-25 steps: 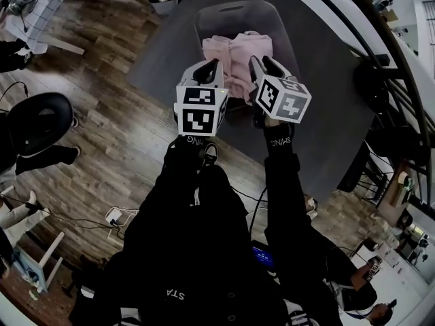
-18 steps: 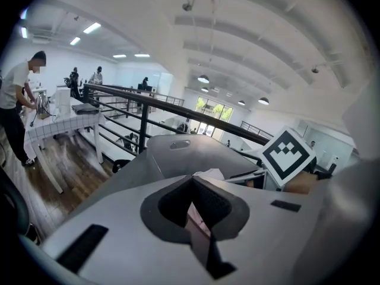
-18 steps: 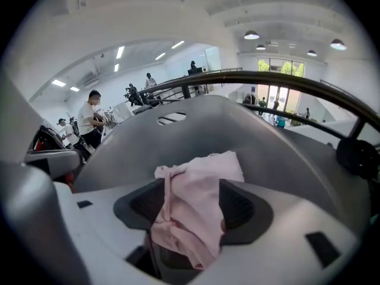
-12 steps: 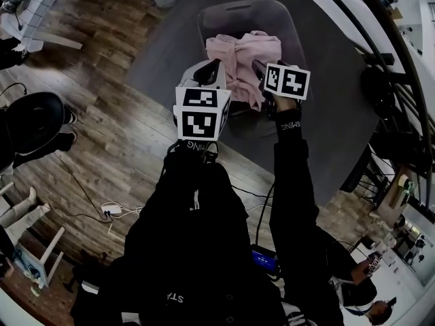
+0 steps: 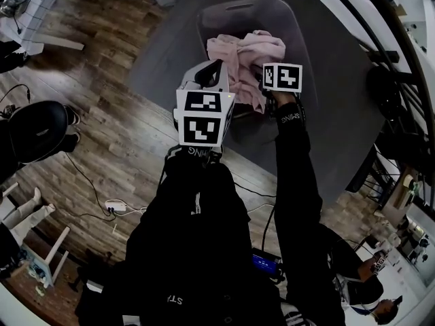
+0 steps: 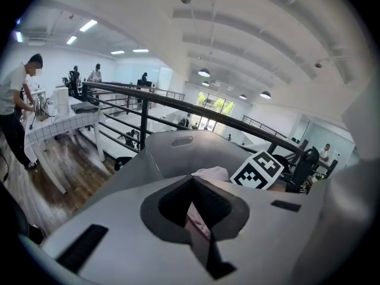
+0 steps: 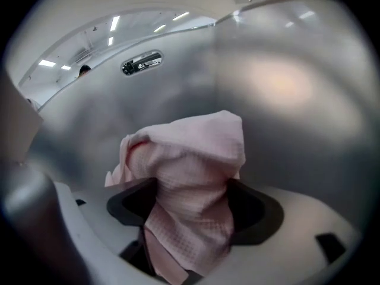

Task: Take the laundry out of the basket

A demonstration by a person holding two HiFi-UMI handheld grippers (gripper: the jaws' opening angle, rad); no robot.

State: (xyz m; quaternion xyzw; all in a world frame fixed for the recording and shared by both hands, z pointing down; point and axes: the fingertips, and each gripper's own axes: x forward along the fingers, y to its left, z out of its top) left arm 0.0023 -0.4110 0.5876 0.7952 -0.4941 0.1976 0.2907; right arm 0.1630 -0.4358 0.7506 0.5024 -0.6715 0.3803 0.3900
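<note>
A grey laundry basket (image 5: 238,7) stands on a grey table and holds a bunched pink waffle cloth (image 5: 245,53). Part of the cloth hangs over the near rim. My right gripper (image 5: 266,80) points steeply down into the basket. Its jaws have just been opening. In the right gripper view the cloth (image 7: 190,159) rises between the wide-set jaws of this gripper (image 7: 190,200), which is open. My left gripper (image 5: 209,73) sits at the cloth's left edge by the near rim. In the left gripper view its jaws (image 6: 193,186) are together with a pink strip pinched between them.
The grey table (image 5: 333,114) ends near my legs over a wooden floor. A black railing (image 5: 380,39) runs behind the table at the right. A black chair (image 5: 37,124) and a power strip with a cable (image 5: 115,206) are at the left. A person (image 6: 15,111) stands far left.
My right gripper has dropped towards the basket and tipped downward, so its marker cube now faces up. The left gripper has hardly shifted.
</note>
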